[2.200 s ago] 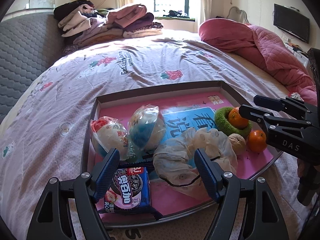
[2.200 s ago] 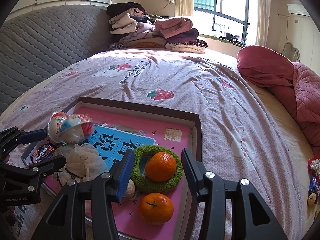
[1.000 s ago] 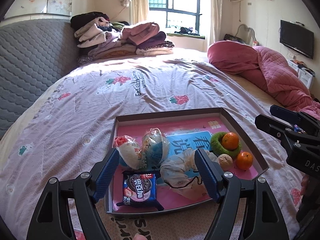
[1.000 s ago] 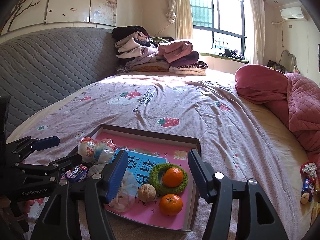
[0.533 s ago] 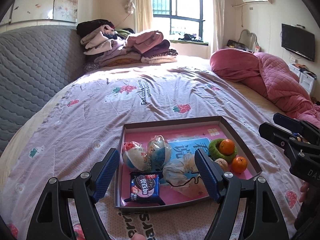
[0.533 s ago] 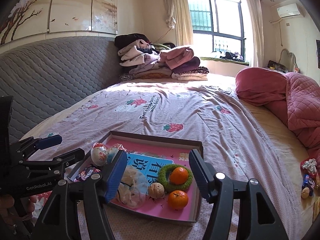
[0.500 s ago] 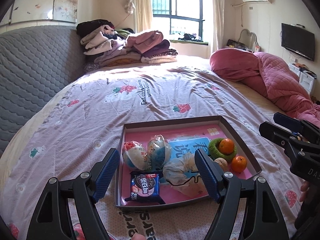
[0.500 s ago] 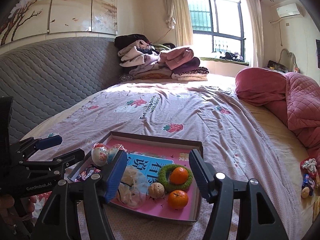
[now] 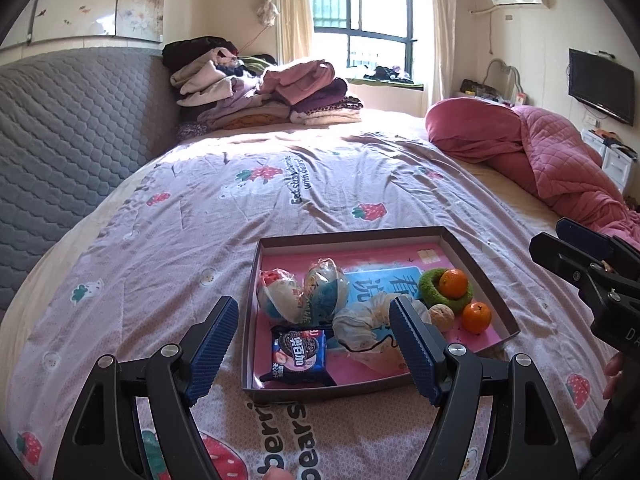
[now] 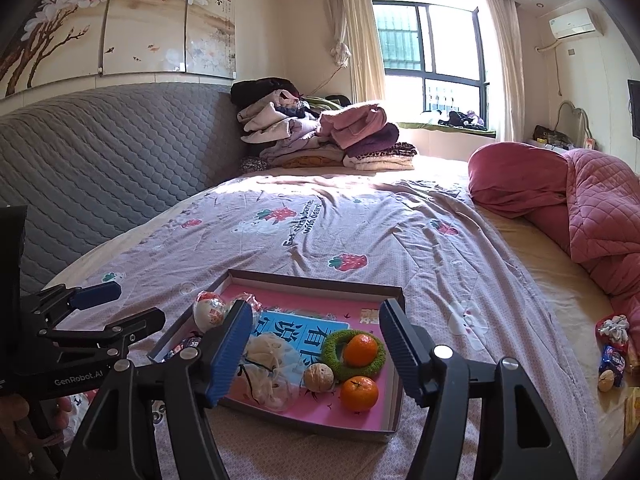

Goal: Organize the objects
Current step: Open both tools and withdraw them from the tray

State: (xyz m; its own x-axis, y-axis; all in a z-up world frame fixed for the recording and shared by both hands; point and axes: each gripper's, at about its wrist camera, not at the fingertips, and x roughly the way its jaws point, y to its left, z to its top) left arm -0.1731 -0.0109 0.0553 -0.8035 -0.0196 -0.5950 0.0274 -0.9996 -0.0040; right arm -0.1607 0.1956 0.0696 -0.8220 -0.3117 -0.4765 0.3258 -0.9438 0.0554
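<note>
A shallow cardboard tray [image 9: 348, 236] with a pink lining lies on the bed. In it are two wrapped balls [image 9: 280, 294], an Oreo packet [image 9: 300, 350], a crumpled white bag [image 9: 364, 322], a walnut [image 9: 441, 314], an orange [image 9: 453, 282] nested in a green ring [image 9: 430, 290], and a loose orange [image 9: 477, 316]. My left gripper [image 9: 312, 308] hovers open, short of the tray's near left corner, holding nothing. The right wrist view shows the tray [image 10: 320, 278] ahead, and my right gripper [image 10: 316, 312] is open and empty above its near side.
A pile of folded clothes [image 9: 264, 92] sits at the bed's far end by the window. A pink quilt [image 9: 540, 160] is bunched on the right, and a grey padded headboard [image 9: 60, 128] runs along the left. Small wrapped snacks [image 10: 612, 344] lie at the bed's right edge.
Both grippers have drawn back and upward from the tray, which now looks smaller and farther off. The things in the tray have not moved.
</note>
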